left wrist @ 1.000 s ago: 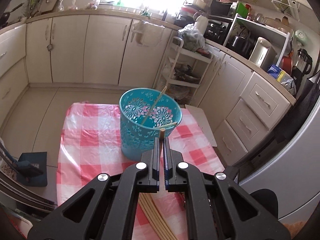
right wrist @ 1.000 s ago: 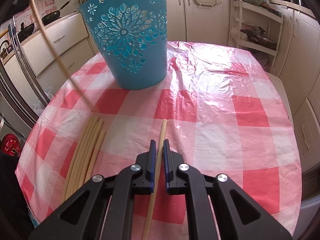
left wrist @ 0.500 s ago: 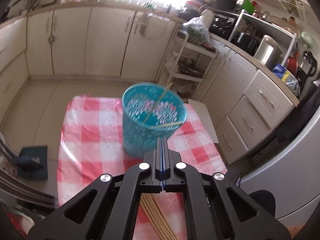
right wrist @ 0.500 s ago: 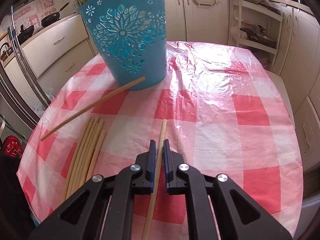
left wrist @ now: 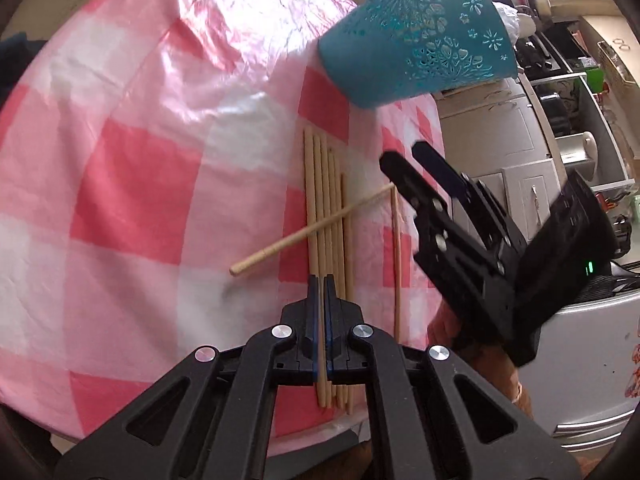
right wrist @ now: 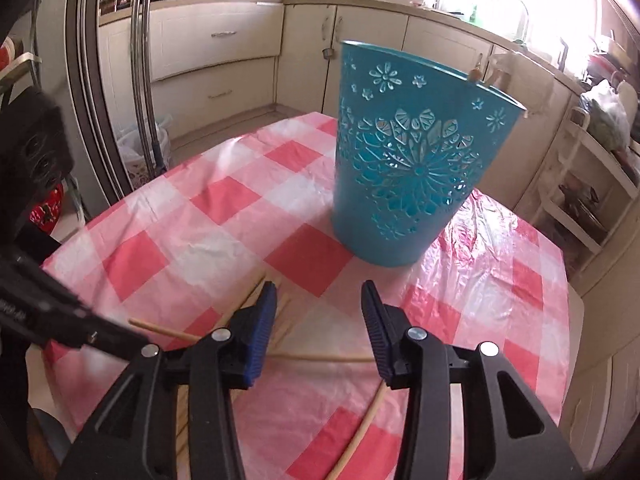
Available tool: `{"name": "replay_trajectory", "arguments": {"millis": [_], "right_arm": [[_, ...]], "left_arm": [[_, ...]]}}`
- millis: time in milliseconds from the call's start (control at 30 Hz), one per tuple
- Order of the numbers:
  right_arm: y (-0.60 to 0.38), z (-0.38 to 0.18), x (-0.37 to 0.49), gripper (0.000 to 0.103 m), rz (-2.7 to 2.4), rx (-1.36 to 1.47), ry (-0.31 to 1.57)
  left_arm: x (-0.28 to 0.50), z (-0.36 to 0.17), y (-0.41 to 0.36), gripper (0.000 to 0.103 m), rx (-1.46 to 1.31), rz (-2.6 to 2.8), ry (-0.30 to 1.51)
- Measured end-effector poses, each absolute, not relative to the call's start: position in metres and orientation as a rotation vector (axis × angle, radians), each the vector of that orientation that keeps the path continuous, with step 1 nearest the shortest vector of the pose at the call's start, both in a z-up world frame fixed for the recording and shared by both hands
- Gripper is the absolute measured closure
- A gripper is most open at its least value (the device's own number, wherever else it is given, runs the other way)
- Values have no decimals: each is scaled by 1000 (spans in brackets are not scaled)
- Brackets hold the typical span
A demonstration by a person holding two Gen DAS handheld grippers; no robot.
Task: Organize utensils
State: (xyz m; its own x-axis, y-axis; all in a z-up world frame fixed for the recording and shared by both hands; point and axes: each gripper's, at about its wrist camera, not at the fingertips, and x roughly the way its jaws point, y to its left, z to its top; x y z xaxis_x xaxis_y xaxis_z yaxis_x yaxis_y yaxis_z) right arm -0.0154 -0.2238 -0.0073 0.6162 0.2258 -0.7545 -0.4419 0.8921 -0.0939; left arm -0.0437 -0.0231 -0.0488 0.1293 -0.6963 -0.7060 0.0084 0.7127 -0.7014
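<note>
I had the left gripper pitched steeply down over the near edge of the table, its fingers pressed together with only a sliver of light between the blue pads. Its tips hung right over the bundle of chopsticks lying side by side on the checked tablecloth; whether the pads touched a stick or merely sat above one, I could not tell.

The right gripper was angled down toward the cloth too, rolled to one side in the left camera's view. Its jaws had just been opening and stood spread apart, with nothing between the pads but bare tablecloth. A part of the hand carrying it showed below the black frame.

One loose chopstick lay slantwise across the bundle, its blunt end out on the cloth to the left and its thin end close to the right gripper's fingertips. Another single chopstick lay on its own just right of the bundle, parallel to it.

The blue bucket stood upright on the cloth beyond the sticks, well apart from both grippers, with the end of a stick showing above its rim.
</note>
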Motion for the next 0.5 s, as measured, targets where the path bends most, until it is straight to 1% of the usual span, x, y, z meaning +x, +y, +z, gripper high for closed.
{"name": "replay_trajectory", "arguments": {"millis": [100, 233, 500], "right_arm": [[-234, -22, -2, 60, 382, -255, 910], [-242, -35, -2, 60, 401, -198, 961], [-237, -35, -9, 59, 465, -174, 973]], "left_arm": [[-50, -61, -26, 95, -632, -540, 1378], [-45, -67, -23, 95, -685, -495, 1339], [-25, -64, -3, 93, -749, -345, 1265]]}}
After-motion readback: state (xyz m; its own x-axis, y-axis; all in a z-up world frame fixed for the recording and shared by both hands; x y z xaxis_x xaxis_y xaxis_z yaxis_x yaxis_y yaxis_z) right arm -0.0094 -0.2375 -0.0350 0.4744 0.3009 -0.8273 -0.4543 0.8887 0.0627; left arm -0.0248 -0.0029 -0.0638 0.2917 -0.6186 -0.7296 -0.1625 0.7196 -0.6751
